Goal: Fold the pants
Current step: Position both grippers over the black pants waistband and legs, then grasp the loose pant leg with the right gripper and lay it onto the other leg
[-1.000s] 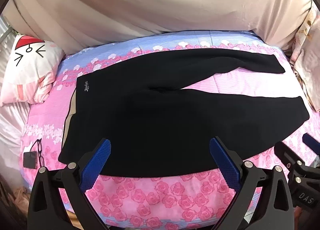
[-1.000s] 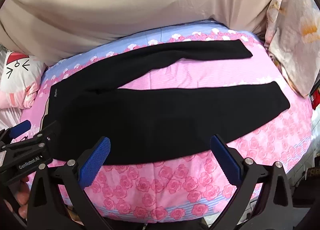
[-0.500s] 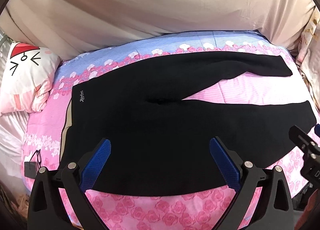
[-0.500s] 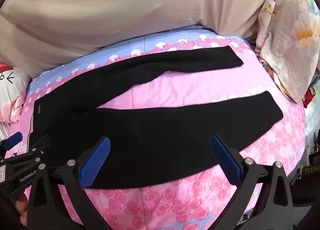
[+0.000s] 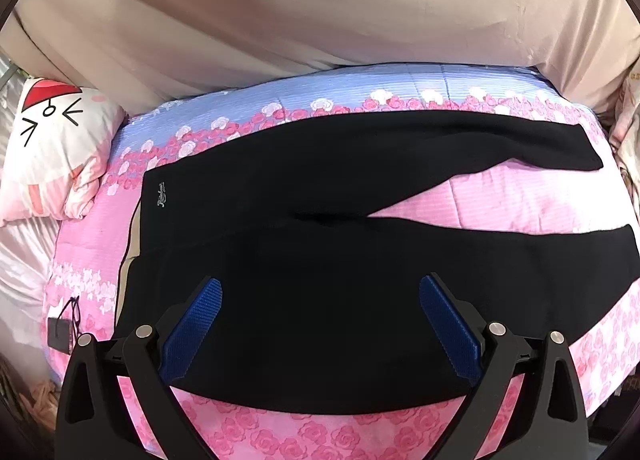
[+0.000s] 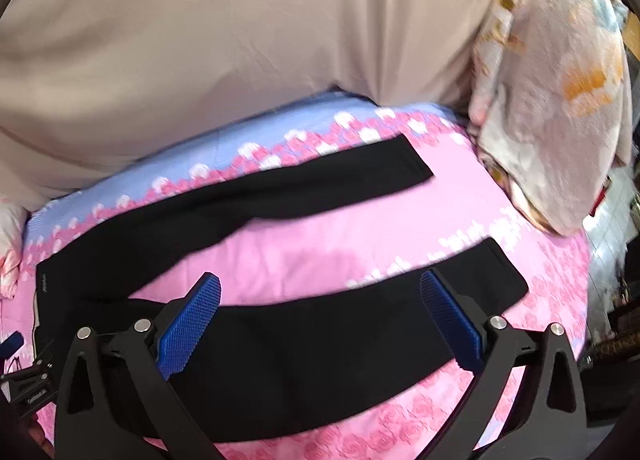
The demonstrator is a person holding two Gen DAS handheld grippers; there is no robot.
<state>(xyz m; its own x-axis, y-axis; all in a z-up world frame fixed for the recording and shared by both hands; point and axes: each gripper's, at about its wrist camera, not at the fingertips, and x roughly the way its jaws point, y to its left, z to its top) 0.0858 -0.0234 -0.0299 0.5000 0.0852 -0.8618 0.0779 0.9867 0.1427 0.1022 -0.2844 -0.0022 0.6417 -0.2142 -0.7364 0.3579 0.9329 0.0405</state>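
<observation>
Black pants [image 5: 320, 244] lie flat on a pink rose-print bedspread [image 5: 304, 436], waistband to the left with a small white logo, legs spread apart toward the right. My left gripper [image 5: 320, 324] hovers open over the seat and near leg, nothing between its blue pads. In the right wrist view the same pants [image 6: 320, 340] stretch across the bed, the near leg's hem at the right. My right gripper [image 6: 320, 324] stands open above the near leg. The left gripper's black body [image 6: 24, 384] shows at the lower left edge of that view.
A white pillow with a cartoon face [image 5: 52, 156] sits left of the waistband. Eyeglasses and a dark card [image 5: 64, 324] lie near the bed's left edge. A beige sheet [image 5: 320, 20] covers the wall behind. A floral quilt [image 6: 552, 100] is piled at the bed's right end.
Both grippers have moved in closer over the pants. The right wrist view has swung right toward the leg hems. The right gripper has left the left wrist view.
</observation>
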